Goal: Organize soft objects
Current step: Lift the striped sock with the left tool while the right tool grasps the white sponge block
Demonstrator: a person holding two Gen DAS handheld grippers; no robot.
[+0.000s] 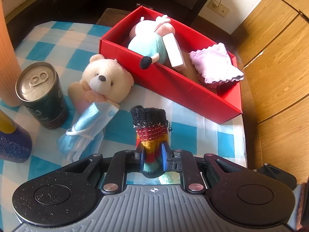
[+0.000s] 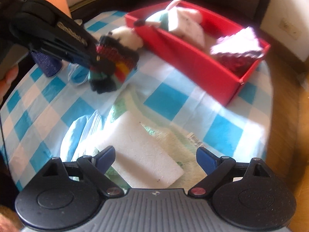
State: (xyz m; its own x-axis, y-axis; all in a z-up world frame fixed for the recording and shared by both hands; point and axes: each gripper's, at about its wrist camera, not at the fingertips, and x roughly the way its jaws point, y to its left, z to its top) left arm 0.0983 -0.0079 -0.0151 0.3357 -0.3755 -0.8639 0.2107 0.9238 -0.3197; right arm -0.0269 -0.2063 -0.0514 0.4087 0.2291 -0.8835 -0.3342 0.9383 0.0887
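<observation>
The left gripper (image 1: 152, 155) has its jaws clamped on a striped knit sock (image 1: 151, 133), lower centre. The right gripper (image 2: 155, 159), jaws wide, hovers over a white foam block (image 2: 143, 154) on the bench (image 2: 170, 98), with the red box (image 2: 195, 61) at upper right.

blue-checked tablecloth (image 1: 58, 44), wooden cabinet doors (image 1: 274, 44), white wall with socket (image 1: 218, 5), bright sunlight

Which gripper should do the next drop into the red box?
Left. The left gripper is already shut on the striped sock, with the red box just ahead. The right gripper is open, empty, over the white sponge.
</observation>
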